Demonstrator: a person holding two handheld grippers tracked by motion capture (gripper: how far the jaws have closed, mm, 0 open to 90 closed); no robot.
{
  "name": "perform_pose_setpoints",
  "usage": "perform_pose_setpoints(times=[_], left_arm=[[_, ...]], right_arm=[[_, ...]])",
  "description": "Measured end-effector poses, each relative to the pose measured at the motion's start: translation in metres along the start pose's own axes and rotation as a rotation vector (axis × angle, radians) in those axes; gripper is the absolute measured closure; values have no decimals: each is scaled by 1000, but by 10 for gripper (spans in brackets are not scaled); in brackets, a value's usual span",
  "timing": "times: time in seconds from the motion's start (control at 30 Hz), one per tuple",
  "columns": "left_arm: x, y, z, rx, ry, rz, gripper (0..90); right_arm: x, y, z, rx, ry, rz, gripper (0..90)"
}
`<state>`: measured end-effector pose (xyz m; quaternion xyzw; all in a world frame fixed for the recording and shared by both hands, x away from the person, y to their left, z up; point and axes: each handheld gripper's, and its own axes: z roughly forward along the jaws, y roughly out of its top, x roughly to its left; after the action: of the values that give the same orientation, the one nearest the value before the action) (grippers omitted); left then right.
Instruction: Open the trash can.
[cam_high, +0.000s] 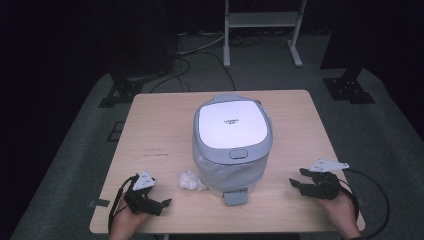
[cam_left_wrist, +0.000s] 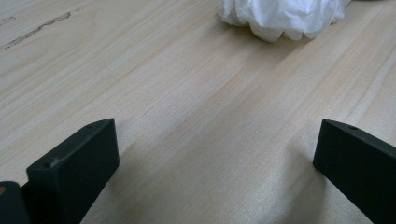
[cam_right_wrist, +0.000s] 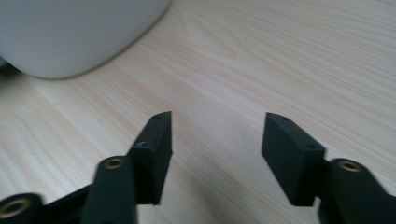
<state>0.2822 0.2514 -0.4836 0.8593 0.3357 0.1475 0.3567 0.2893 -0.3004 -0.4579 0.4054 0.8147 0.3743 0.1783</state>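
A grey pedal bin (cam_high: 232, 142) with a white lid and a clear plastic liner stands at the middle of the wooden table (cam_high: 155, 130). A crumpled white tissue (cam_high: 191, 180) lies just left of its base. My left gripper (cam_high: 161, 193) rests near the table's front left edge, open wide and aimed at the tissue (cam_left_wrist: 280, 16), with bare wood between its jaws (cam_left_wrist: 217, 140). My right gripper (cam_high: 298, 177) sits at the front right, pointing left toward the bin (cam_right_wrist: 70, 32). Its jaws stand partly apart with nothing between them (cam_right_wrist: 217, 126).
The bin's grey foot pedal (cam_high: 235, 197) sticks out toward the front edge. A pale scuff mark (cam_left_wrist: 37, 30) runs across the wood left of the tissue. Beyond the table are grey carpet, black stand bases (cam_high: 347, 87) and a white frame (cam_high: 262, 30).
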Motion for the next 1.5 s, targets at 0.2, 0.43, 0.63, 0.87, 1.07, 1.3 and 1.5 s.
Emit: perform_pose_setpoints(times=[0.2,0.43,0.63,0.87,1.07,1.3,1.5], left_arm=[[0,0,0,0,0,0,0],[0,0,0,0,0,0,0],[0,0,0,-1,0,0,0],[0,0,0,2,0,1,0],[0,0,0,1,0,1,0],[0,0,0,2,0,1,0],[0,0,0,1,0,1,0]], right_arm=[[1,7,-4,-21,34,7,607],[-1,16,-12,-51,104,35,833],[-1,25,-19,-74,133,29,900],[-1,38,-32,-109,157,11,900],[-1,46,-41,-132,180,-6,900],[0,56,-50,-156,199,-12,900],[5,70,-59,-174,242,-27,900]])
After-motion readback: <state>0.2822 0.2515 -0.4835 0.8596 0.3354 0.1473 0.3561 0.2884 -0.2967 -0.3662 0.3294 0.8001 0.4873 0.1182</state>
